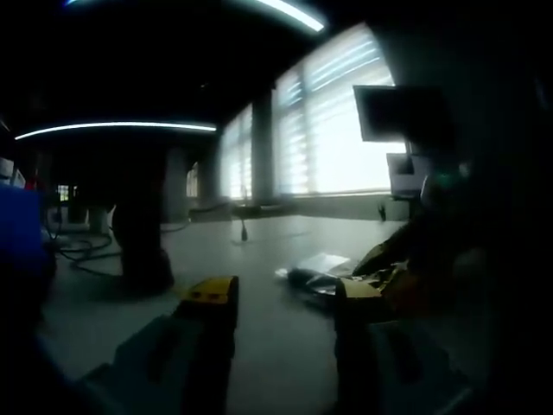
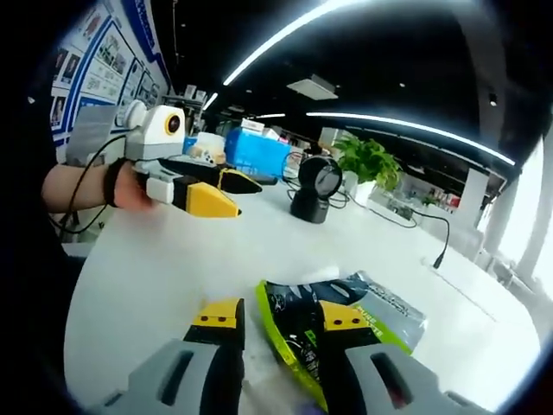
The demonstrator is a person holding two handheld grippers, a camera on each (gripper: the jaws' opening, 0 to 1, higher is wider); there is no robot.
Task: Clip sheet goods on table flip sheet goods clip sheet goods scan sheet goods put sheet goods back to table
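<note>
On white tabletop point(image 2: 147, 277), right gripper view: one flat packet point(image 2: 346, 320), dark with green edge and grey far end, lying just ahead of the right tongs point(image 2: 281, 316). Right tongs: yellow-tipped jaws apart, holding nothing; right jaw tip overlaps the packet's near edge, contact cannot be told. Left tongs point(image 2: 226, 192): held by a hand point(image 2: 130, 186) above the tabletop at left, well apart from the packet, yellow jaws nearly together, nothing between them. Beyond: black round scanner point(image 2: 315, 186), blue box point(image 2: 255, 151), potted plant point(image 2: 367, 160), cable point(image 2: 432, 226).

Left gripper view, dim: left tongs point(image 1: 281, 298), jaws parted, empty; packet point(image 1: 324, 272) on tabletop ahead; bright windows point(image 1: 333, 121) behind.
</note>
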